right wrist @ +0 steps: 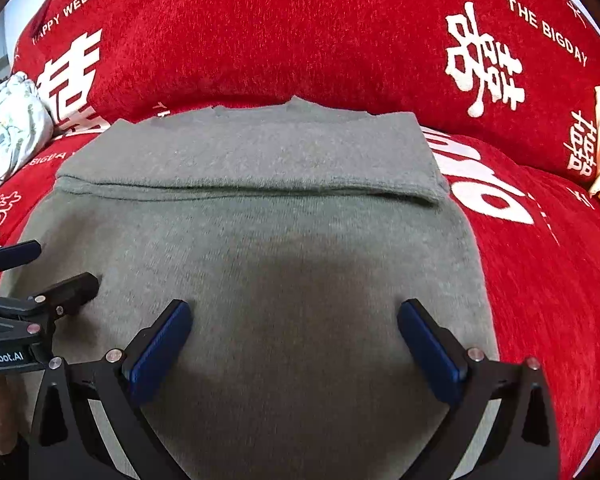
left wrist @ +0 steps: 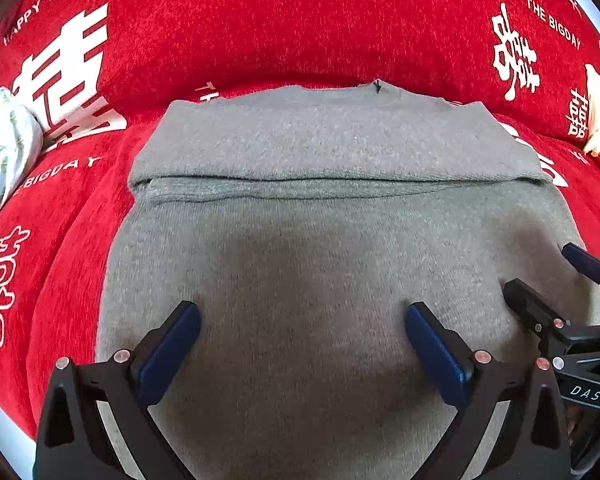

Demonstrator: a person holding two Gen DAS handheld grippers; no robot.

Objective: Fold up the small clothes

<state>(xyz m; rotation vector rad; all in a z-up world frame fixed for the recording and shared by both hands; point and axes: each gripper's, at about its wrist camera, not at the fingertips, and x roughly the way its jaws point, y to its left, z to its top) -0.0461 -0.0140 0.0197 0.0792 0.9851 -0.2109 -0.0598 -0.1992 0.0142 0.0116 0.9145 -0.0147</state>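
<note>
Grey knitwear fills most of the left wrist view: the sweater (left wrist: 340, 200) lies flat on a red sofa cover (left wrist: 260, 20) with white wedding lettering, and its far part is already turned over toward us, so a straight folded edge (left wrist: 340, 180) runs across the middle. Our left claw (left wrist: 302, 320) hovers over the near half of the cloth with its blue pads wide apart and nothing between them; the right claw (left wrist: 540, 276) shows at the right border, also apart, just above the sweater's right side. A pale floral bundle (left wrist: 0, 140) sits at the far left, well apart from the work. In the right wrist view the same sweater (right wrist: 260, 220) reaches almost to the right edge of the fold, and our right claw (right wrist: 294, 320) is spread open above the near cloth, with the left claw (right wrist: 52, 268) beside it at the left, open too. We judge that the next fold should bring the near hem up to the folded edge. To do it well, we should pinch both near corners at the same height, take all layers together, lift little, and lay the hem parallel to that edge, because soft knit stretches and slides easily.
</note>
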